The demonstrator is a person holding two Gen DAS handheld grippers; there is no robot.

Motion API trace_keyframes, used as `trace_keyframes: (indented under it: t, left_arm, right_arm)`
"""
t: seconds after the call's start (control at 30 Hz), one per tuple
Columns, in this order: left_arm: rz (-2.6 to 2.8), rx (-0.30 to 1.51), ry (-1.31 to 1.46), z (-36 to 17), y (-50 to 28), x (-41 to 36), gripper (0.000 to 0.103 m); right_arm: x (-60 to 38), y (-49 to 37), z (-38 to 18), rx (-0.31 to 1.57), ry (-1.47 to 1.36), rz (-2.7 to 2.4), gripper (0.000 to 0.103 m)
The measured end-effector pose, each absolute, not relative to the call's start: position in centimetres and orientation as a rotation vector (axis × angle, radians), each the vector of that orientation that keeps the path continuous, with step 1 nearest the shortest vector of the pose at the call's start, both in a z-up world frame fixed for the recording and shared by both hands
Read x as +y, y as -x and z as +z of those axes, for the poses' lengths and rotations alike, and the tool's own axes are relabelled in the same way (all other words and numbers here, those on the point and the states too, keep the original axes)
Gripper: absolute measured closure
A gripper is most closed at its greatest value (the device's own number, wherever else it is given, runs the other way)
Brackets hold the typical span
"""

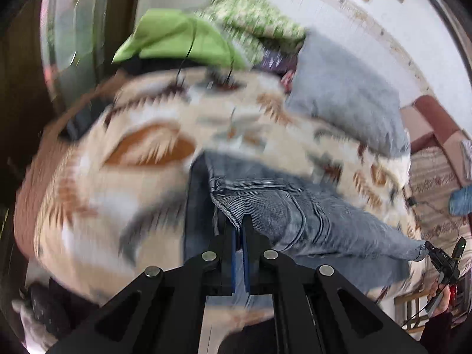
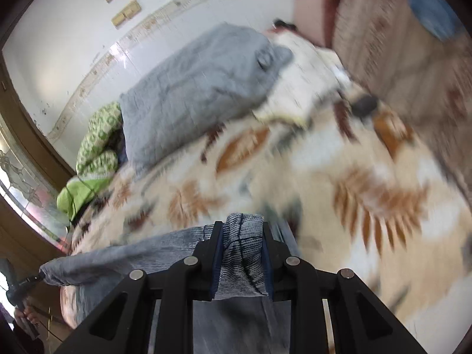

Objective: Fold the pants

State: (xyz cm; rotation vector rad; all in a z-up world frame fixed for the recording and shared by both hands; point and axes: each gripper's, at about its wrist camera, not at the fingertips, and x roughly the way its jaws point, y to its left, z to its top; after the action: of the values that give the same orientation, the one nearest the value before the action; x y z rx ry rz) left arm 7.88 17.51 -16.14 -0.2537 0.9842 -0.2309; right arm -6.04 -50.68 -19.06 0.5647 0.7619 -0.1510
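two grippers share one pair of jeans (image 1: 295, 206) above a bed. at the far left of the bed, near the window, lies a green cloth (image 1: 177, 38), and a grey pillow (image 1: 348, 94) sits further right against the white wall; the leaf-patterned blanket (image 1: 118, 177) spreads beneath everything, blurred.

the left gripper (image 1: 238, 224) is clenched tight, its blue pads nearly touching, with a thin edge of denim by a seam pinched between them. from there the jeans run off to the right in a long, slightly sagging band, ending at the right gripper, seen small at the edge of the left wrist view, where a hand holds it.

from the right wrist view the right gripper (image 2: 242, 230) is closed on a thick bunched fold of the jeans (image 2: 242, 253), which fills the gap between its jaws. the denim stretches away to the left toward the other tool, and more of it hangs below the fingers.

so the long axis of the jeans lies straight between the two grippers, each holding one end, lifted off the blanket with the slack part hanging toward it. neither hand is nearer the cloth; both have it. i judge that the coming fold depends on keeping that line taut and level, then laying it down across the blanket without the middle bunching up.
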Motion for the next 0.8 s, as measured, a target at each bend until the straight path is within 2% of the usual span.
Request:
trace_keyframes:
  t: [0.1,0.2,0.23,0.27,0.33,0.5,0.63,0.8]
  left_arm:
    - [-0.185,1.078,0.235,-20.0,-6.1,17.9,0.099]
    - [-0.148,1.148,0.218,-22.9,-4.7,18.4,0.097]
    - [-0.135,1.158,0.209,-23.4,-4.3,18.6,0.097]
    - [-0.119,1.169,0.202,-23.5,-3.9,18.9,0.097]
    - [-0.093,1.156,0.196,-23.1,-3.5,19.6,0.097]
    - [-0.045,1.049,0.176,-19.5,-2.7,20.3,0.097]
    - [-0.12,0.978,0.095,-17.5,-2.3,16.9,0.097]
    - [-0.181,0.989,0.094,-18.3,-3.6,13.2,0.097]
  right_arm:
    - [-50.4,9.0,-23.3,0.873,-0.627,-0.124,0.078]
    - [-50.4,11.4,-26.4,0.979,-0.655,-0.121,0.073]
    - [-50.6,12.1,-26.6,0.997,-0.656,-0.114,0.065]
    - [-50.8,12.6,-26.6,1.006,-0.653,-0.115,0.049]
    - [-51.5,13.8,-25.3,0.978,-0.623,-0.145,0.037]
    - [-52.7,12.7,-21.2,0.86,-0.6,-0.162,0.037]
    - [-51.6,7.3,-21.1,0.927,-0.5,-0.187,0.037]
    - [-51.5,2.3,-23.9,1.037,-0.456,-0.23,0.038]
